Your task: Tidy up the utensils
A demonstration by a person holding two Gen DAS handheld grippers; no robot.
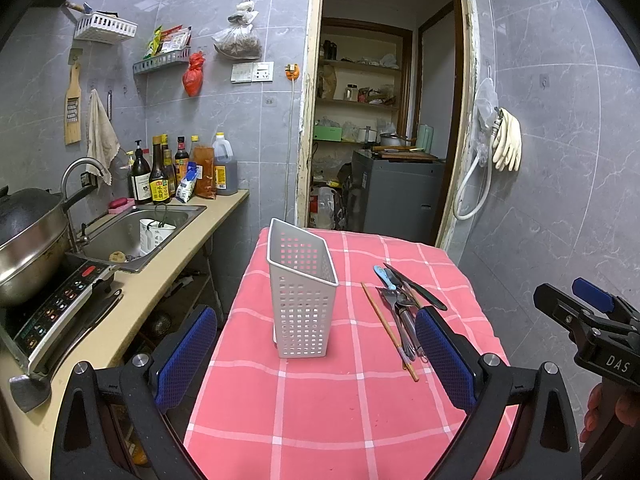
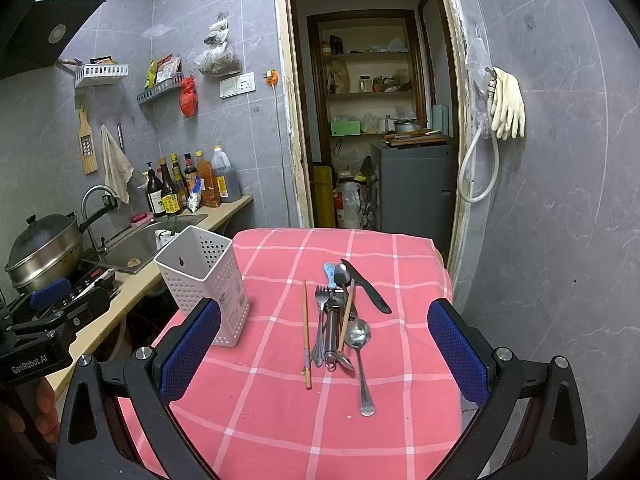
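While nothing has yet been lifted, the utensil pile lies on the pink checked tablecloth straight ahead of the right gripper, between its spread blue pads, untouched. Contents: long steel spoon nearest the claw's right finger; fork; peeler-like steel tool; two chopsticks, one lying apart on the left finger's side, one crossing the heap; black knife and blue-handled spoon at the far end. White perforated utensil holder: upright, seemingly empty, just beyond the left finger, well clear of the pile. Left gripper: likewise spread wide, holding nothing, the holder centred ahead of it. Recommended handling: take an outlying item first, the long spoon or the lone chopstick, pinching across its handle so the tangled pieces stay put; steady the light holder with the left claw, since it would likely tip. Kitchen counter and sink lie off to the left.
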